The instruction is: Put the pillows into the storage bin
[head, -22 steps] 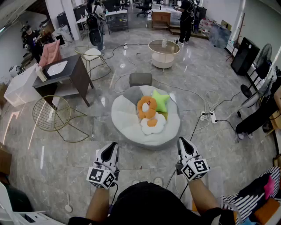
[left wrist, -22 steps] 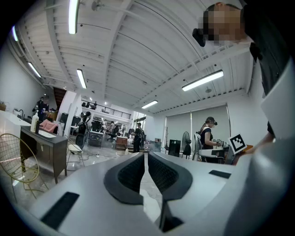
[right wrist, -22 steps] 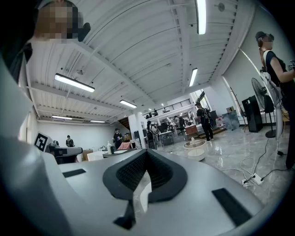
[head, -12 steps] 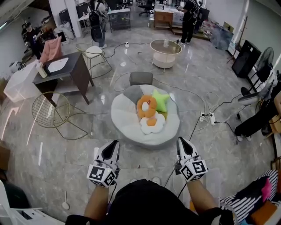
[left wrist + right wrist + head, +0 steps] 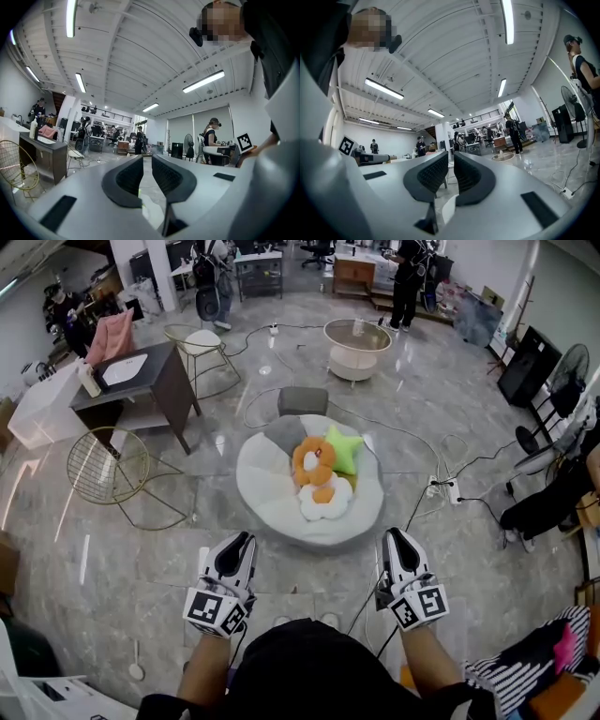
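Three pillows lie together on a round white cushion [image 5: 267, 493] on the floor ahead: an orange ring [image 5: 312, 463], a green star [image 5: 343, 452] and a white flower with an orange centre [image 5: 323, 502]. A grey pillow [image 5: 283, 439] lies behind them. My left gripper [image 5: 239, 545] [image 5: 147, 159] and right gripper [image 5: 396, 538] [image 5: 451, 157] are held level in front of the person's body, short of the cushion. Both are shut with nothing between the jaws. A pale rectangular shape [image 5: 309, 607] shows on the floor between the grippers; I cannot tell what it is.
A grey ottoman [image 5: 302, 400] stands behind the cushion, and a round glass table [image 5: 356, 348] farther back. At the left are a gold wire chair [image 5: 108, 474] and a dark desk [image 5: 141, 390]. Cables and a power strip [image 5: 441, 488] cross the floor at the right. People stand at the back.
The head view has shifted a little, so the cushion sits slightly higher in the picture. Both grippers keep the same shut, level pose.
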The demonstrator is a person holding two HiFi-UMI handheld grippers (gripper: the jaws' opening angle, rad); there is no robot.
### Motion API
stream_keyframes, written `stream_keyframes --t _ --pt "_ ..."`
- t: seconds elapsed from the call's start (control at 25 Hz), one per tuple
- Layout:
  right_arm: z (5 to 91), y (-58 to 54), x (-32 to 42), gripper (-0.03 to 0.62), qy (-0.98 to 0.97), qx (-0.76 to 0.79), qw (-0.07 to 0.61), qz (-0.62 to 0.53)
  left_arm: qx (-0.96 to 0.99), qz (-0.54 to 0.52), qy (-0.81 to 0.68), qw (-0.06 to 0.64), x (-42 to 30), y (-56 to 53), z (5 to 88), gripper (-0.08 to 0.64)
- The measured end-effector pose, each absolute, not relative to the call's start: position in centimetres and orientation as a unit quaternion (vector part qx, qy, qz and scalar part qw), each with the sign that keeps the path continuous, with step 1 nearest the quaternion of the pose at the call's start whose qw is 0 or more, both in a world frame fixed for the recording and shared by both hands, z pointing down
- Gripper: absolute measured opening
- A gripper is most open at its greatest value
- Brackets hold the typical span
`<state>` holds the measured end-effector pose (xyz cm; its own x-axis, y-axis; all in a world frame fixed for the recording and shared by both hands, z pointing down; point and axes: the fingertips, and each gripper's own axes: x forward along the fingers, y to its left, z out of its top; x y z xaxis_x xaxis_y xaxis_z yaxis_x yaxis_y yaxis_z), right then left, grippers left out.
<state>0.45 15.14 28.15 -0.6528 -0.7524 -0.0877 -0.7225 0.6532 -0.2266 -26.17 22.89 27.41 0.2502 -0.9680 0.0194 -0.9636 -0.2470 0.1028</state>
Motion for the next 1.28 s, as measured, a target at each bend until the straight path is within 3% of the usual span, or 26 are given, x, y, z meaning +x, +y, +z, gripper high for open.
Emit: stream_keyframes --t 0.16,0.28,0.4,0.64,1.28 --pt "27.5 15.0 1.1 0.061 0.903 -0.408 0.1 -0.087 0.786 -0.025 -0.616 0.044 -25.9 22.8 27.1 0.147" --pt "27.0 15.0 1.6 0.296 0.902 -0.409 0.113 -0.083 0.784 -0.032 -0.617 0.053 -25.8 22.5 27.2 0.262" --pt "27.0 15.0 1.9 0.362 0.902 -0.412 0.105 -0.071 0.783 -0.031 -0.618 0.061 -25.6 22.2 27.4 0.281" --pt "26.1 16.0 1.5 0.367 0.918 -0.39 0.071 -0.012 0.792 -0.017 -0.608 0.061 -23.6 21.5 27.6 0.29" --pt "27.7 13.8 8.2 0.365 0.915 -0.384 0.097 -0.073 0.773 -0.004 -0.63 0.07 -18.4 21.0 28.5 0.29"
